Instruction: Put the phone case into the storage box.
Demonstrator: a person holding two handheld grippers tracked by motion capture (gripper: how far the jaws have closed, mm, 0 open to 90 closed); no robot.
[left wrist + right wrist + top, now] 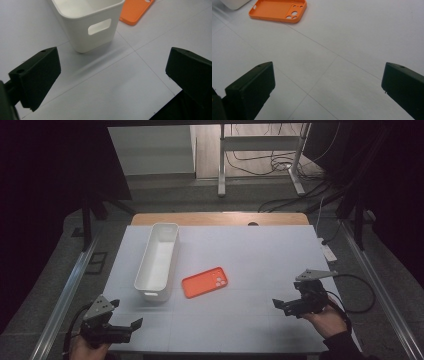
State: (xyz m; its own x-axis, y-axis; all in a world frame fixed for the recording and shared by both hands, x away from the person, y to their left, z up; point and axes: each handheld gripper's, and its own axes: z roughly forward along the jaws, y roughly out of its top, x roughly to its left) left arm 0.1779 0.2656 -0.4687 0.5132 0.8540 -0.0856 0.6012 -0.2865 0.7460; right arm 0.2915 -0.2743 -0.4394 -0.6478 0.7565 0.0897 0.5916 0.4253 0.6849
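Note:
An orange phone case point(204, 282) lies hollow side up near the middle of the white table, its camera cut-outs toward the right. Just left of it stands a long white bin point(157, 261) with a handle slot in its near end point(99, 26); nothing shows inside it. My left gripper point(126, 315) is held at the front left corner, open, with bare table between its jaws. It looks at the bin's near end and the case point(136, 11) beyond. My right gripper point(286, 307) hovers at the right front, open and holding nothing, facing the case point(279, 10).
The white table top point(250, 255) ends in a wooden strip at the back. A white power strip point(328, 252) lies off the right edge. Metal rails run along both sides, and a desk frame with cables stands on the floor behind.

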